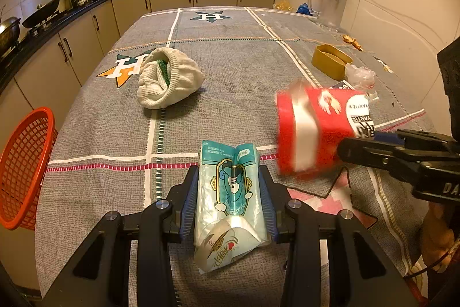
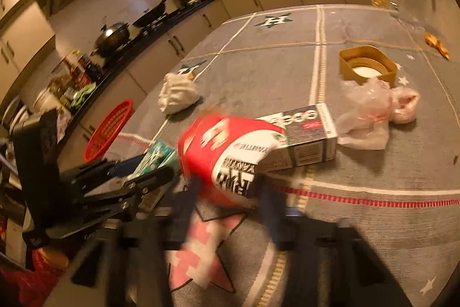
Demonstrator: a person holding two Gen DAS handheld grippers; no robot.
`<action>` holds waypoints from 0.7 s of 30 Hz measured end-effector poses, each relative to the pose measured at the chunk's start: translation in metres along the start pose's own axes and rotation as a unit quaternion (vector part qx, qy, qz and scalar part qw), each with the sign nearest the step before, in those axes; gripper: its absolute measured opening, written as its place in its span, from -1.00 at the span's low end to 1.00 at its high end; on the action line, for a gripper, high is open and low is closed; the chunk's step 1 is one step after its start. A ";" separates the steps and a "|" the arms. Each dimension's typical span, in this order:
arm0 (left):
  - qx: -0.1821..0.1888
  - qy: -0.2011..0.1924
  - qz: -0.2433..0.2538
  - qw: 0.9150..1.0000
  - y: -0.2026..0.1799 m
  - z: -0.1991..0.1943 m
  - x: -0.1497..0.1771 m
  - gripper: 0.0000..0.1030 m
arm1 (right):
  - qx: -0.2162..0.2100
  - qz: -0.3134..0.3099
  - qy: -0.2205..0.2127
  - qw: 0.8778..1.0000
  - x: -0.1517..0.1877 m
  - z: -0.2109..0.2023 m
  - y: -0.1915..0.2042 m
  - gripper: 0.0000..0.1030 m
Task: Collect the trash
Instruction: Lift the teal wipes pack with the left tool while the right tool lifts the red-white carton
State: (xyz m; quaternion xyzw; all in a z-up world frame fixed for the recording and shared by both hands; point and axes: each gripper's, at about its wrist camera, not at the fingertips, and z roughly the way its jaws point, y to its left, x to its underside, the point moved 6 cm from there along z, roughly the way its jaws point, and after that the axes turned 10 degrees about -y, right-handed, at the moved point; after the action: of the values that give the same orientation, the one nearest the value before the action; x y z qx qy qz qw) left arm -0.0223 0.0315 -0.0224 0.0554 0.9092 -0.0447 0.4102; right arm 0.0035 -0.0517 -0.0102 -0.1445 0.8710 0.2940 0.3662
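Two tools, both clamped — left tool (image 1: pixel 228 192) on teal packet (image 1: pixel 230 192), right tool (image 2: pixel 227 192) on red cup (image 2: pixel 221 151).

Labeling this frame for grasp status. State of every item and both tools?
Left tool: shut on tissue pack.
Tissue pack: held.
Right tool: shut on red cup, view blurred.
Red cup: held, tilted sideways.
Basket: tilted at table edge.
Box: lying flat.
Plastic bag: crumpled on table.
Tan container: open, upright.
White cloth: bunched up.

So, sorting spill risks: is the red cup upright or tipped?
Tipped: the red cup lies sideways in the right gripper, rim toward the basket.
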 end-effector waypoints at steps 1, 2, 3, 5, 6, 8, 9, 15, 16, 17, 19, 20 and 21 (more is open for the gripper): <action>0.000 0.000 -0.001 1.000 0.000 0.000 0.000 -0.25 | 0.007 -0.012 -0.002 1.000 0.001 -0.001 0.004 -0.72; 0.000 0.000 0.000 1.000 0.000 0.000 0.000 -0.25 | 0.010 -0.018 -0.004 1.000 0.000 -0.002 0.006 -0.80; 0.000 0.000 0.000 1.000 0.001 0.000 0.000 -0.25 | 0.012 -0.026 -0.009 1.000 0.000 -0.004 0.010 -0.84; 0.001 -0.001 -0.002 1.000 0.001 -0.001 0.000 -0.25 | 0.020 -0.038 -0.021 0.999 -0.002 -0.009 0.014 -0.86; 0.000 -0.002 -0.003 1.000 0.002 -0.001 0.000 -0.25 | 0.024 -0.044 -0.027 0.998 -0.003 -0.011 0.017 -0.86; 0.001 -0.004 -0.004 1.000 0.002 -0.002 0.000 -0.26 | 0.027 -0.054 -0.034 0.998 -0.006 -0.016 0.023 -0.87; 0.002 -0.006 -0.004 1.000 0.002 -0.003 -0.001 -0.26 | 0.028 -0.057 -0.039 0.997 -0.007 -0.018 0.025 -0.87; -0.002 -0.015 -0.004 1.000 0.006 -0.010 -0.006 -0.26 | 0.029 -0.073 -0.056 0.995 -0.014 -0.027 0.037 -0.87; -0.003 -0.017 -0.004 1.000 0.006 -0.011 -0.006 -0.26 | 0.029 -0.073 -0.058 0.995 -0.015 -0.028 0.038 -0.87; -0.005 -0.019 -0.004 1.000 0.007 -0.012 -0.007 -0.26 | 0.029 -0.074 -0.059 0.995 -0.015 -0.028 0.039 -0.87; -0.006 -0.021 -0.007 1.000 0.010 -0.014 -0.009 -0.26 | 0.031 -0.074 -0.061 0.995 -0.017 -0.029 0.039 -0.87; -0.007 -0.022 -0.008 1.000 0.011 -0.015 -0.009 -0.26 | 0.030 -0.073 -0.061 0.995 -0.017 -0.030 0.038 -0.87; -0.009 -0.023 -0.009 1.000 0.012 -0.016 -0.010 -0.26 | 0.030 -0.070 -0.062 0.995 -0.018 -0.031 0.038 -0.87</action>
State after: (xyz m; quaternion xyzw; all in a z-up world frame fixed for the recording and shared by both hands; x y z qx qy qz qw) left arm -0.0258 0.0451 -0.0053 0.0428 0.9005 -0.0411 0.4308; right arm -0.0190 -0.0402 0.0352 -0.1754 0.8429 0.2498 0.4432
